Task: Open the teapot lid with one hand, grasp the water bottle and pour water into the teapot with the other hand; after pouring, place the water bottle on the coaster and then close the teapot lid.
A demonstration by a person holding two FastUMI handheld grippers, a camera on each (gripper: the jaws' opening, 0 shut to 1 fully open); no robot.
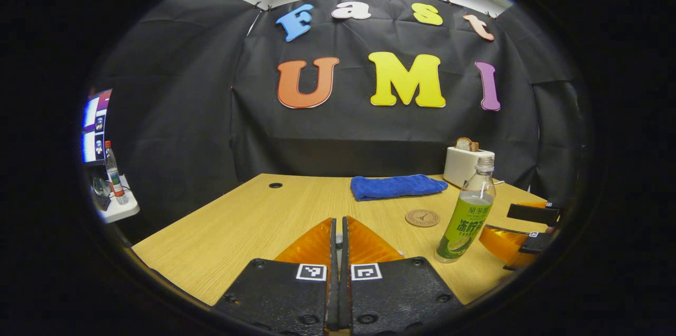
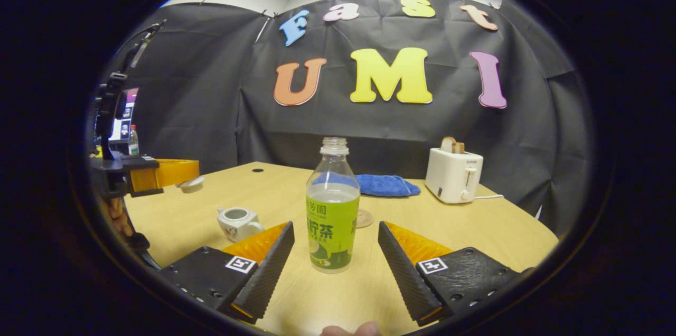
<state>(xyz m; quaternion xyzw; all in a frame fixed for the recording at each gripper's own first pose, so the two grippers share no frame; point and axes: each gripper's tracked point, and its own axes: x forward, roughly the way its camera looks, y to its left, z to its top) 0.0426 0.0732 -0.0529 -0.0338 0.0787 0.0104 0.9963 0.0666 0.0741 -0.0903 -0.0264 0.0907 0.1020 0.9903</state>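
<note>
We see the right gripper (image 2: 334, 251) spread wide, one finger on each side of the water bottle (image 2: 332, 209), neither touching it. The bottle stands upright on the counter (image 2: 475, 230), cap off, partly filled. Just behind it the round coaster (image 2: 364, 218) peeks out, flat on the wood.

Off to the left in the right gripper view sits the teapot (image 2: 237, 222), its top open, well apart from the bottle. Above and beyond it we catch the left gripper (image 2: 182, 180) raised over the counter, and the teapot lid (image 2: 190, 184) hangs at its fingertips. In the left gripper view its own fingers (image 1: 317, 246) are closed together; the lid itself is not clear there, so we cannot tell how firmly it is pinched.

From that left gripper view the bottle (image 1: 467, 214) stands at the right with the right gripper (image 1: 520, 235) open beside it, and the coaster (image 1: 422, 217) lies near.

A folded blue cloth (image 2: 385, 185) rests at the back, and a white toaster (image 2: 454, 175) with bread in it stands at the back right.
</note>
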